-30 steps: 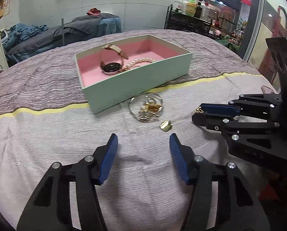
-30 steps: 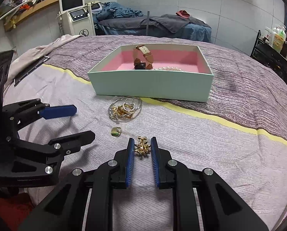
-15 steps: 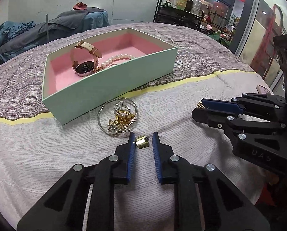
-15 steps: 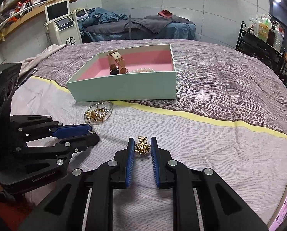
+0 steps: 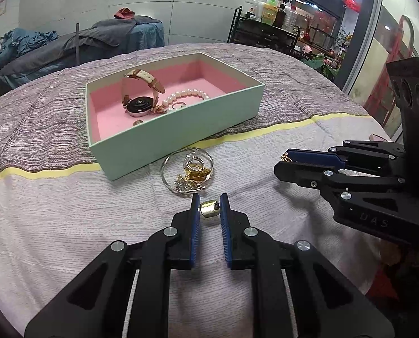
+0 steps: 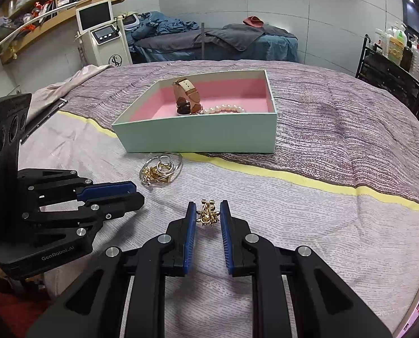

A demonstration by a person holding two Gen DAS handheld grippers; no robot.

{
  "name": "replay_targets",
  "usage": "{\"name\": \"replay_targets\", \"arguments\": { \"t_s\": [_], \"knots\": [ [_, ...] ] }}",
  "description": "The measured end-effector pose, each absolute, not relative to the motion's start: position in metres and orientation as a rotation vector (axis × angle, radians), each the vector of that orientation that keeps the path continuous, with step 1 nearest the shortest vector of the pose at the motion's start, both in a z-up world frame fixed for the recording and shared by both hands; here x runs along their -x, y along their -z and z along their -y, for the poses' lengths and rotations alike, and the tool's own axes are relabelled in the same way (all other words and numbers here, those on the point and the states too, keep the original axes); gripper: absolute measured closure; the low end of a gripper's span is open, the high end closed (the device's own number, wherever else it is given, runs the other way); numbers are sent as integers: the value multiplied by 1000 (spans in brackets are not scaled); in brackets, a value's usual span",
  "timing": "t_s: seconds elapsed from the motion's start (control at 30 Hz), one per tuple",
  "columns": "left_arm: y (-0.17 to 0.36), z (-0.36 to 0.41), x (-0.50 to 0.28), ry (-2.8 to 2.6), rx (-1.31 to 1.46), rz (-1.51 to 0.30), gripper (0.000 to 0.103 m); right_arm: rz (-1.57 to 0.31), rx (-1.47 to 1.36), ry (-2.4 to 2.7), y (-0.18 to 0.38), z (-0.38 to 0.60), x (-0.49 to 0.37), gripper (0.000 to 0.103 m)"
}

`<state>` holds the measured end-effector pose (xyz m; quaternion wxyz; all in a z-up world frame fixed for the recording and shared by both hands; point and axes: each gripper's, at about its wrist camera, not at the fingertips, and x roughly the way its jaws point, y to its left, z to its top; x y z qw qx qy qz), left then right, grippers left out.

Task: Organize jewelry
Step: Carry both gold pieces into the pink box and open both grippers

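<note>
Blue-padded, the left gripper [image 5: 210, 207] is pinched narrow on a small gold ring [image 5: 208, 209], its jaws having just closed on it. Likewise narrow, the right gripper [image 6: 208, 214] clamps a gold brooch [image 6: 207, 213]. Beyond lies a green box [image 5: 181, 129] with pink lining, holding a watch [image 5: 139, 95] and pearl bracelet [image 5: 185, 95]. Loose bangles [image 5: 187, 172] lie just before it on the bedspread [image 5: 54, 211]. Both grippers angle downward.

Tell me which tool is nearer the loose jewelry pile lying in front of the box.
Left. The left tool, shut on a small gold piece, sits just short of the pile. The right tool, shut on a gold ornament, is farther off to the pile's right.
</note>
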<state>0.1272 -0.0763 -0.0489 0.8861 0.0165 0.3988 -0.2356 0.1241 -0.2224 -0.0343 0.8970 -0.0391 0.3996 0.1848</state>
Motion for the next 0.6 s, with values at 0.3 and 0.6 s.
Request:
{"name": "replay_targets", "arguments": {
  "t_s": [0.3, 0.6],
  "knots": [
    [24, 49, -151, 431, -58, -793, 88, -790, 104, -452, 10, 206, -142, 86],
    [6, 46, -211, 429, -75, -808, 88, -781, 140, -476, -12, 186, -185, 86]
  ]
}}
